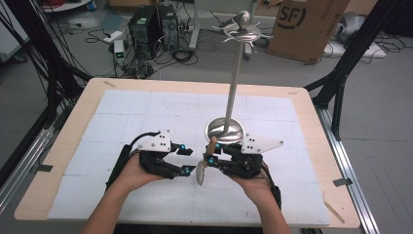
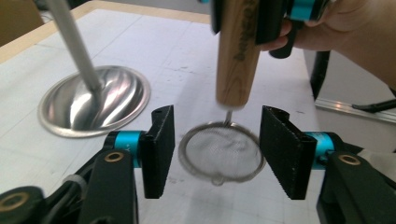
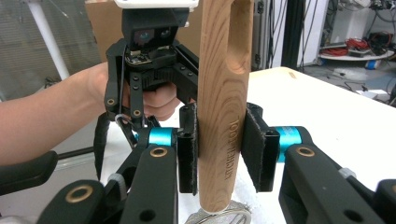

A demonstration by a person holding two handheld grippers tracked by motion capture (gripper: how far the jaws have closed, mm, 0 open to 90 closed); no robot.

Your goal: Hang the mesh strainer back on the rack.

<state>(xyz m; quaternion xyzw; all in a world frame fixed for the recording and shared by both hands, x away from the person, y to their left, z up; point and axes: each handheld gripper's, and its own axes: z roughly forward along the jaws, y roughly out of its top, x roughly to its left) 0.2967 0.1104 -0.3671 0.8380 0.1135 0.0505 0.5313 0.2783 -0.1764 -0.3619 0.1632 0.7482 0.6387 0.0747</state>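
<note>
Jaws on my right gripper are clamped on the wooden handle of a small mesh strainer, holding it upright with the handle on top and the mesh ring hanging just above the counter. Over on my left gripper, the jaws stand spread, one pad on each side of the mesh ring without touching it. I see both grippers meeting near the front middle of the counter in the high view, left gripper facing the right gripper. Just behind them sits the round steel base of a tall pole stand, with hooks at its top.
</note>
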